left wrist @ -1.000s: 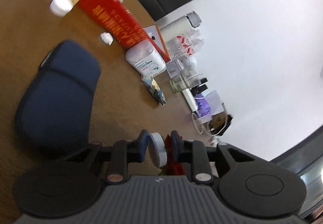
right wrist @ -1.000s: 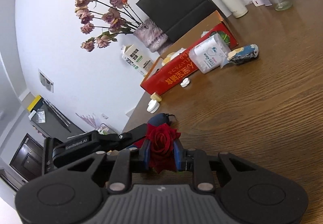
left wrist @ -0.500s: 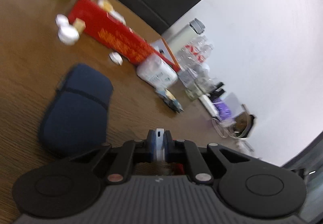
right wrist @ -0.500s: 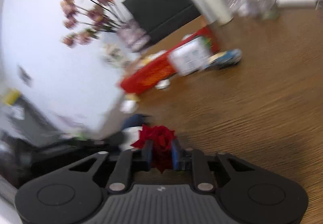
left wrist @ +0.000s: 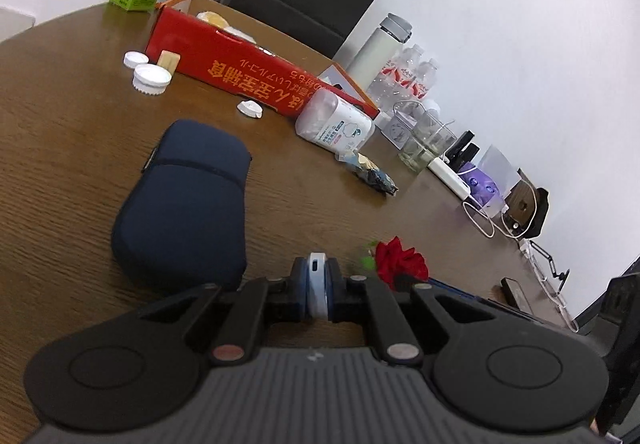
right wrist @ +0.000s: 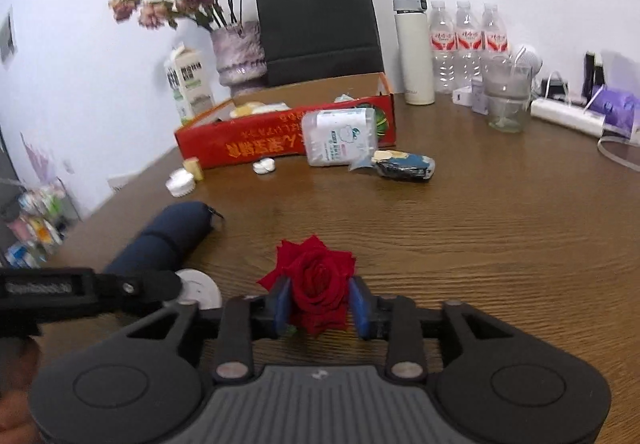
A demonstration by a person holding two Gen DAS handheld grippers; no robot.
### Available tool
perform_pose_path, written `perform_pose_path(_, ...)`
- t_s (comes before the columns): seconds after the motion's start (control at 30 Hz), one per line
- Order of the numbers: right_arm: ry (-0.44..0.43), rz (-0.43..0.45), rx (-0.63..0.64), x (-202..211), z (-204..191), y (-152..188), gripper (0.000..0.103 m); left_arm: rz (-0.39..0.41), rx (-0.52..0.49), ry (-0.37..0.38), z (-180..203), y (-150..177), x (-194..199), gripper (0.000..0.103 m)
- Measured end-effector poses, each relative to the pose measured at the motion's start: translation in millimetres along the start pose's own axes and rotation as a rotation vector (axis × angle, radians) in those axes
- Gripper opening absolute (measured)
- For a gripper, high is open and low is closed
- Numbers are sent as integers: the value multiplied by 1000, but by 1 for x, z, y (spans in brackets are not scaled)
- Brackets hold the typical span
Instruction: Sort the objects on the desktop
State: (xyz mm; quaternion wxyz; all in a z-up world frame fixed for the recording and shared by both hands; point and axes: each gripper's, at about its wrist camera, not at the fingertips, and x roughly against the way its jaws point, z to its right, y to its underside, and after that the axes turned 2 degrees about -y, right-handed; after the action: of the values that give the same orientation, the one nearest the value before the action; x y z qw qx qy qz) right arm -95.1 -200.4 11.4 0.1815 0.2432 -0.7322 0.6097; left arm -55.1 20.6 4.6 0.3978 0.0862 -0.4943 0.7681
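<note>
Red rose [right wrist: 316, 280] is being framed between the blue pads of the right gripper [right wrist: 319, 307], low over the wooden table [right wrist: 500, 244]. The jaws have just been opening; narrow gaps are showing between each pad and the petals, so the bloom is no longer being pinched. Whether it is resting on the table cannot be told.

White disc [left wrist: 317, 286], thin and round with a small slot on its rim, is being clamped edge-on between the pads of the left gripper [left wrist: 317, 290]; the jaws are standing almost fully closed on it. From the right wrist view the disc's flat face [right wrist: 199, 290] is being seen just left of the right jaws.

Ahead and left of the left jaws a navy pouch [left wrist: 184, 200] is lying flat. Just right of those jaws the rose [left wrist: 400, 260] is showing again.

Well beyond both jaws a red box [right wrist: 280, 138] is sitting open, with a white wipes pack [right wrist: 340, 140] leaning against its front, a dark snack packet [right wrist: 404, 166] beside that, and white caps [right wrist: 181, 182] lying near the box's left end.
</note>
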Motion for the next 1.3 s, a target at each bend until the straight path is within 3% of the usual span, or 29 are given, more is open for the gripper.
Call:
perform_pose_path(0.03,8,-9,8,-1,-1,1,47,9,-20,-13,2,1,1,10)
perform_pose_path(0.2,-31,-12,-12,-10,-2,1,52,22,-68,-23,9,3,3,10)
perform_pose_path(0.27,-41,-31,-5,-18,-4,0,36,23,-74,-28,11,3,2,10)
perform_pose_path(0.43,-26,-8,11,-18,-11,-8,31,50,-112,12,18,-11,12,9)
perform_pose_path(0.57,-69,61,32,-3,-13,-39,31,90,-166,48,27,-58,22,9)
perform_pose_path(0.7,-118,113,64,-3,-8,-98,31,128,-198,37,31,-133,13,9)
perform_pose_path(0.83,-130,139,109,-32,-3,-165,31,69,-175,-32,21,-208,-40,9)
perform_pose_path(0.97,-146,56,36,-105,11,-226,31,-25,-150,-107,3,-254,-115,9)
perform_pose_path(1.03,-98,7,23,-148,18,-250,31,-51,-118,-131,-7,-268,-145,9)
perform_pose_path(1.17,-4,-110,-19,-229,39,-275,31,-127,-27,-88,-21,-283,-202,9)
perform_pose_path(1.3,19,-195,-53,-283,51,-281,31,-163,-48,-128,-18,-286,-248,9)
